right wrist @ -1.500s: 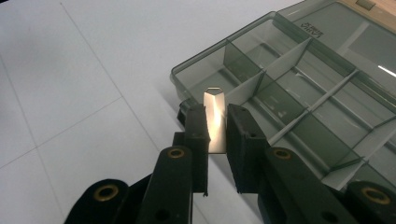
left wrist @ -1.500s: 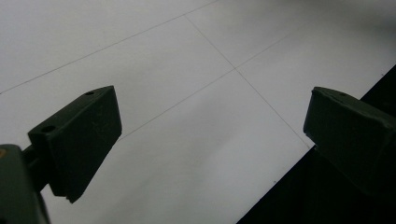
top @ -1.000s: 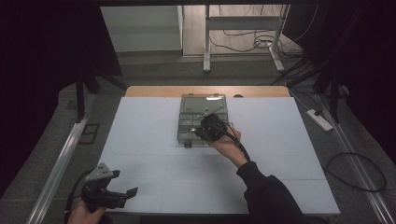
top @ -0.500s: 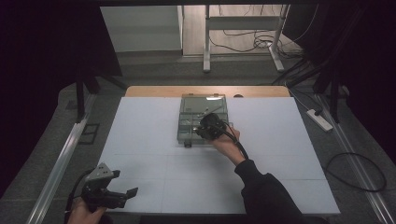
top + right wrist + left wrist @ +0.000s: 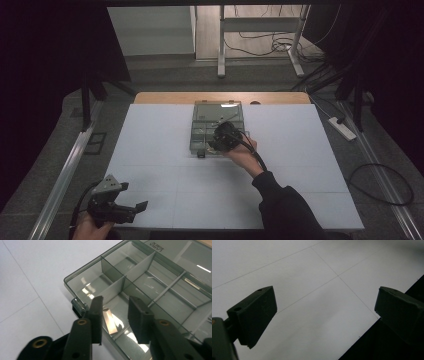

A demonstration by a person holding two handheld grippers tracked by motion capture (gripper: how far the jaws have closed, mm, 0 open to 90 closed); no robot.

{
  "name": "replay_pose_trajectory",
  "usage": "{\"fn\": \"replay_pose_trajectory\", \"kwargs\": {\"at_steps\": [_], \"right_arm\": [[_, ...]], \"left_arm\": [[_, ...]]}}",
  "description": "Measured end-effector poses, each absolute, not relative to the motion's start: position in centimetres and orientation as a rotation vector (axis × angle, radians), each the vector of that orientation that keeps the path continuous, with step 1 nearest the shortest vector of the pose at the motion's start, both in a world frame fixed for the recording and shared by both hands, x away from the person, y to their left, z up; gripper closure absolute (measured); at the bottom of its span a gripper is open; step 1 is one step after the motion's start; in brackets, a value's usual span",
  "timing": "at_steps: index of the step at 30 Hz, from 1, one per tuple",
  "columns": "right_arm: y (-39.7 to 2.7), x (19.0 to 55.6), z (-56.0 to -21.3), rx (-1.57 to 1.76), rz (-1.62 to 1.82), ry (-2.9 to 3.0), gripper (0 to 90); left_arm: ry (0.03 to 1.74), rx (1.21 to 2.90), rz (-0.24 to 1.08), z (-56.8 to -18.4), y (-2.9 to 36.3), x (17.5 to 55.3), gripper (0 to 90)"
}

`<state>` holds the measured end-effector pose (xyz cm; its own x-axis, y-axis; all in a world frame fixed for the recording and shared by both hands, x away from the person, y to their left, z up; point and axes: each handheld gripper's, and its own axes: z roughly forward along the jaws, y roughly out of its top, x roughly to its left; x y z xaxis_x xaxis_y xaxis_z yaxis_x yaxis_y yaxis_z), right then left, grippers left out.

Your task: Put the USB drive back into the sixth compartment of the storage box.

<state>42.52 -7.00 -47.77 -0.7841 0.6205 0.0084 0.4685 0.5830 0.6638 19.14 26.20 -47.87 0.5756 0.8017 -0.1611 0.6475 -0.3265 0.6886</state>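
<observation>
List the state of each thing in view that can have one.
Compartment box: lid open, lying flat on the table.
Metal strip: loose in a near compartment, leaning tilted.
Right gripper: jaws just opened, apart around the strip, not pressing it.
Left gripper: open, nothing between the jaws, over the table edge.

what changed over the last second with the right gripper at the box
The right gripper has just been opening its jaws over the near edge of the clear compartment box; a small flat metal strip lies between them, and the pads are not pressing on it. The hand barely shifted. The left gripper stayed open at the near left corner of the table, and the box did not move.
</observation>
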Motion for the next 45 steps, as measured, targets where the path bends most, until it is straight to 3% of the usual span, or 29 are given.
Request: {"fn": "replay_pose_trajectory", "kwargs": {"at_steps": [6, 15, 22, 45], "right_arm": [[-7.5, 42.3, -47.4, 0.929, 0.979, 2.607, 53.6], [-7.7, 41.6, -46.7, 0.920, 0.992, 2.630, 47.8], [-7.7, 40.5, -45.9, 0.896, 0.995, 2.639, 36.3], [-8.9, 38.2, -44.7, 0.852, 1.024, 2.682, 21.2]], "left_arm": [[1.152, 2.072, 0.268, -47.9, 26.2, 19.1, 4.2], [1.152, 2.068, 0.264, -47.9, 26.3, 19.2, 4.0], [1.152, 2.068, 0.263, -47.9, 26.2, 19.2, 4.1], [1.158, 2.068, 0.260, -47.9, 26.3, 19.2, 4.0]]}}
